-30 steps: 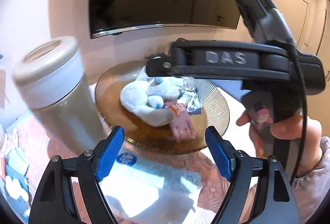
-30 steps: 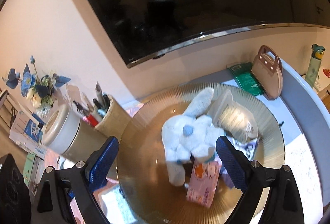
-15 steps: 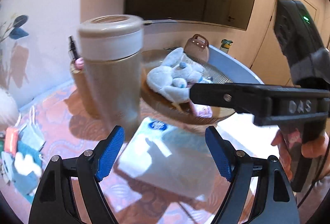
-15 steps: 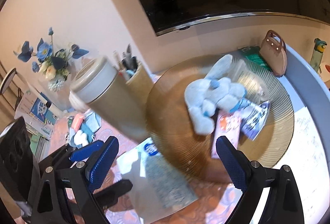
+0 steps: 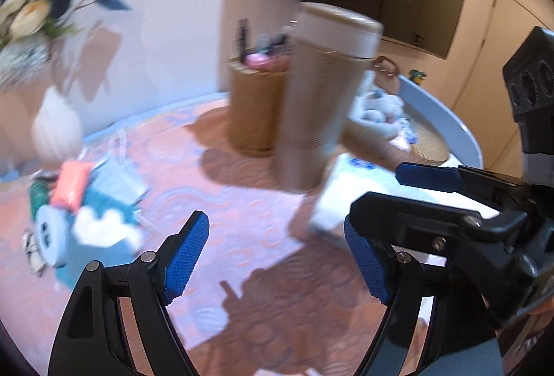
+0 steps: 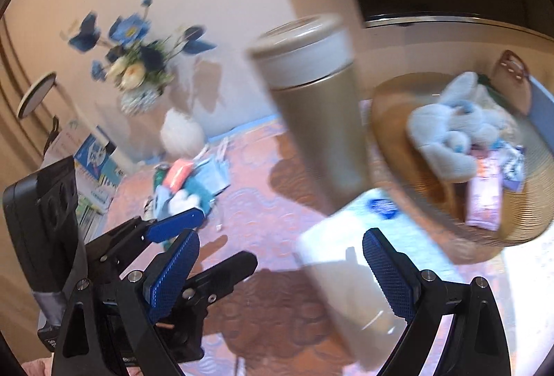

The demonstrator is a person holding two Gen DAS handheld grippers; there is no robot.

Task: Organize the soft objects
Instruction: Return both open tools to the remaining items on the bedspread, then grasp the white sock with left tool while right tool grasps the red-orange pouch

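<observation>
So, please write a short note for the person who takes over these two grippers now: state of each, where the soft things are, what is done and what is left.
Left gripper: open, holding nothing.
Right gripper: open, holding nothing.
Done: a plush toy and small packets lie on the ribbed plate.
Left: a pile of soft items on the patterned cloth, near the white vase.
Caution: a tall tumbler stands between pile and plate.

my right gripper (image 6: 280, 275) hangs over the bench (image 6: 263, 202) with its jaws apart and nothing between the blue pads. ahead stands a tall tan tumbler (image 6: 315, 112), blurred, with a white packet (image 6: 360, 237) lying at its foot. to the right a ribbed amber plate (image 6: 526, 202) holds a pale plush toy (image 6: 450, 130) and small packets. my left gripper (image 6: 194, 237) reaches in from the left, toward a heap of soft things (image 6: 187, 182) below a flower vase (image 6: 138, 98).
</observation>
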